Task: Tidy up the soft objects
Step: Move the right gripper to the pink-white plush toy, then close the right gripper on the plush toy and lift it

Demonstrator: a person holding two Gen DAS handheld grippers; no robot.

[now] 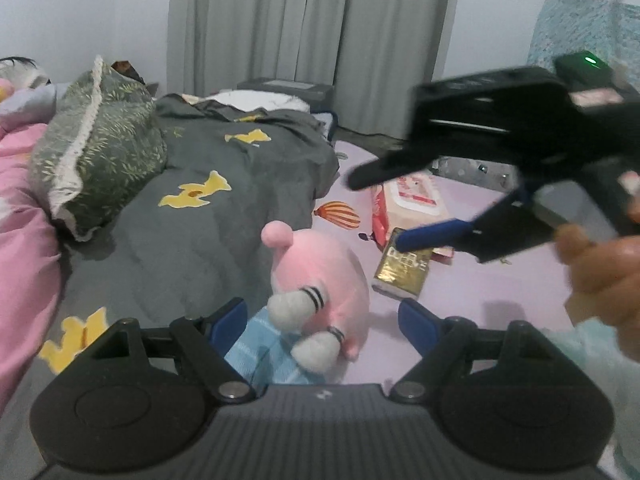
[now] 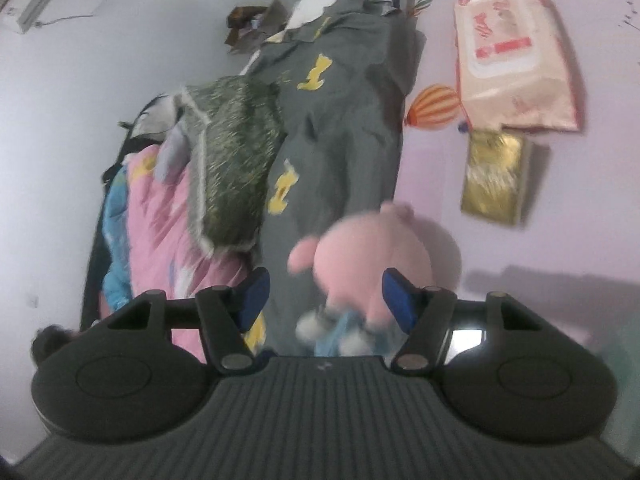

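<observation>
A pink plush toy [image 1: 320, 280] in a blue striped outfit is lying on the bed, at the line where the grey blanket [image 1: 208, 216] is meeting the lilac sheet [image 1: 460, 304]. The left gripper [image 1: 320, 324] is hanging just over the toy with its jaws standing wide; the toy's lower half is sitting between the blue pads [image 1: 228, 320], apart from both. The right gripper [image 1: 380, 210] is reaching in from the right of the left wrist view, a hand [image 1: 600, 276] gripping it, its jaws standing apart with nothing in them. In the blurred right wrist view the toy is showing between those jaws, clear of the pads. A green patterned pillow [image 1: 100, 152] is resting on the blanket, and a wipes pack [image 1: 408, 204] and a gold packet [image 1: 404, 268] are lying on the sheet beyond the toy
</observation>
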